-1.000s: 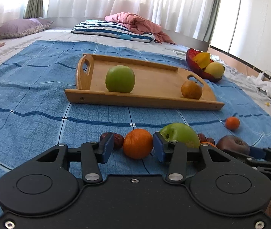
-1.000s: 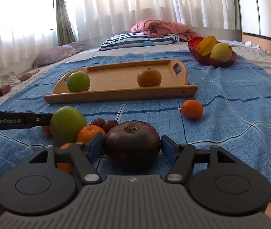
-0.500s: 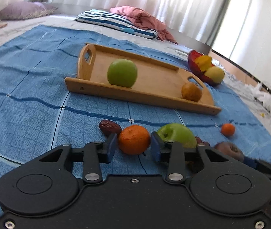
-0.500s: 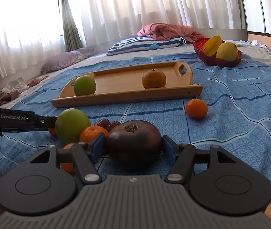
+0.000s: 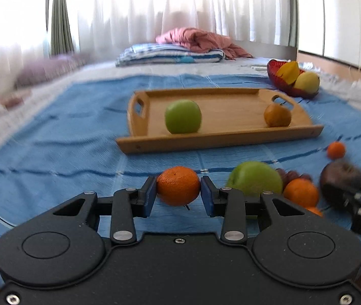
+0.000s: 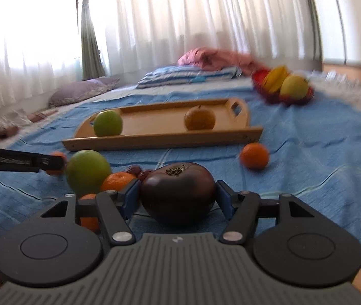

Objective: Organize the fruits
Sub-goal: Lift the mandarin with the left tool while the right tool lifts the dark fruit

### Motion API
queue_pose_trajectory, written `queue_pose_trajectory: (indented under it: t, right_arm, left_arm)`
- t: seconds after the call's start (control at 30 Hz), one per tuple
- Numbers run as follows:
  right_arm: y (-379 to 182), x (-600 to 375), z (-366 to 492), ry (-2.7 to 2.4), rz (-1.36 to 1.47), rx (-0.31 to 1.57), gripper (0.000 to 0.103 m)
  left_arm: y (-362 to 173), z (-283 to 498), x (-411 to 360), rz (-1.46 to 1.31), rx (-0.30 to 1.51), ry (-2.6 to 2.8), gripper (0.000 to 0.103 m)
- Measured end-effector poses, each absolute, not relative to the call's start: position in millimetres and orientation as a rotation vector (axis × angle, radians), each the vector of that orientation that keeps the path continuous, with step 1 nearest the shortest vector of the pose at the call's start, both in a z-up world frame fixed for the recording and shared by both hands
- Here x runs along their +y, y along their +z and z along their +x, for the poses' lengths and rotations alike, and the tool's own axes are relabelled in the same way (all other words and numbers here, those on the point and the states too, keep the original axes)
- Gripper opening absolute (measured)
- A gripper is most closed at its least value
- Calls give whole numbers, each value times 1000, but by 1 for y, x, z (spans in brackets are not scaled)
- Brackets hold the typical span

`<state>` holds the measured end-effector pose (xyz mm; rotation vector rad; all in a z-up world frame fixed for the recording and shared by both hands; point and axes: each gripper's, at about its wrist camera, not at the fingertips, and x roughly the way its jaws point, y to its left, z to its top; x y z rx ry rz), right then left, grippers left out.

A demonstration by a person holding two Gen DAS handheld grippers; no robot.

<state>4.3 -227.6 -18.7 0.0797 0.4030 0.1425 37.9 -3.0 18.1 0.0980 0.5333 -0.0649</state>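
The left gripper (image 5: 178,193) has just been closing its jaws, and they now pinch an orange (image 5: 178,188) above the near part of the blue bedspread (image 5: 53,152). The right gripper (image 6: 178,197) has its jaws clamped on a dark tomato (image 6: 178,193) beside a green apple (image 6: 87,171) and small oranges near the bedspread's front edge. Farther back, a wooden tray (image 5: 221,139) carries another green apple (image 5: 183,116) toward its left end and a brown fruit (image 5: 277,115) toward its right end. A red bowl (image 5: 273,72) of yellow fruit sits by the bedspread's far right corner.
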Motion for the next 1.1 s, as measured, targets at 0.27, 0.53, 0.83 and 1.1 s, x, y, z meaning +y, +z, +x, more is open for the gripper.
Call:
queue_pose_trajectory:
  t: [0.27,0.53,0.83,1.1]
  right_arm:
    - [-21,-217,7,103,15,395,69]
    - [-26,-215,11,84,10,394,79]
    - [-34,-213,16,76,12,414,80]
    - [-39,-208,16,63,-5,396,82]
  left_arm:
    - [3,33,7,16,547,-44,43]
    - [-6,40,15,-9,553,-50,50]
    - [-9,50,22,-103,575,-76,69]
    - [-15,54,14,-62,573,-51,63]
